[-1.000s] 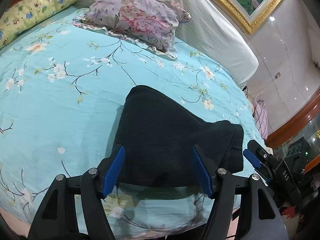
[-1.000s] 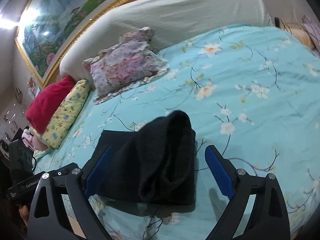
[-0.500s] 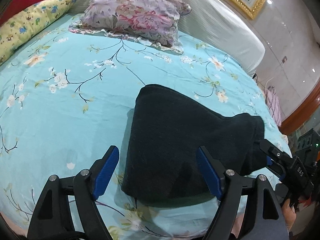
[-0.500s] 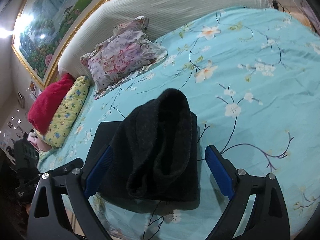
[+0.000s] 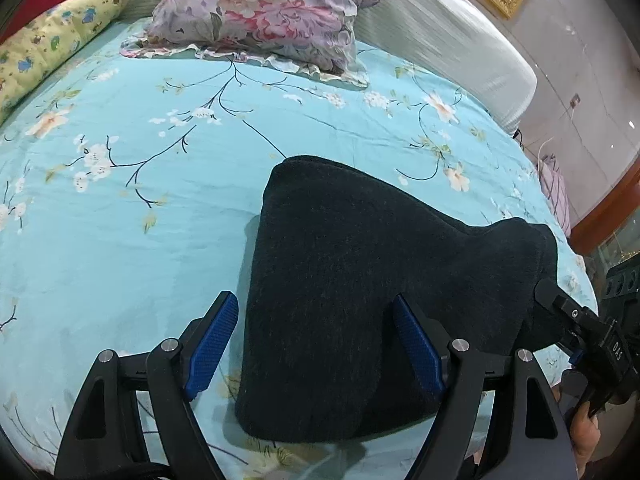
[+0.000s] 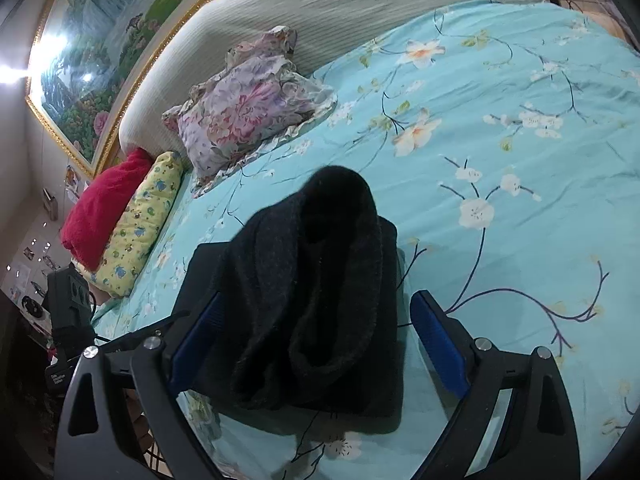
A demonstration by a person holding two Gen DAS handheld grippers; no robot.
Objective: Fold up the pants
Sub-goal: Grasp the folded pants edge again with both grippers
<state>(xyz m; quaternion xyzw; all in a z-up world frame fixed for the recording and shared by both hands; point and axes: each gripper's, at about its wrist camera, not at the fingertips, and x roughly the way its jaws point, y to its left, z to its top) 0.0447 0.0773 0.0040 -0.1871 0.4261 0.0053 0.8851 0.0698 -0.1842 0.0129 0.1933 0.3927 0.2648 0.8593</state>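
Note:
The black pants (image 5: 360, 280) lie folded in a thick bundle on the turquoise floral bedsheet (image 5: 140, 220) near the bed's front edge. My left gripper (image 5: 316, 344) is open, its jaws standing either side of the bundle's near left corner, just above it. In the right wrist view the pants (image 6: 316, 300) show a humped upper fold. My right gripper (image 6: 316, 344) is open, its jaws either side of the bundle's right end. The right gripper also shows at the right edge of the left wrist view (image 5: 592, 340).
A floral pillow (image 5: 260, 12) lies at the head of the bed beside a yellow pillow (image 5: 48, 36) and a red one (image 6: 104, 204). A padded white headboard (image 6: 340, 12) and a gold-framed painting (image 6: 100, 52) stand behind. The left gripper's body (image 6: 68, 300) shows at the left.
Both grippers have moved forward over the folded pants, so the bundle looks larger and sits between the open jaws. The pants have not visibly shifted on the sheet.

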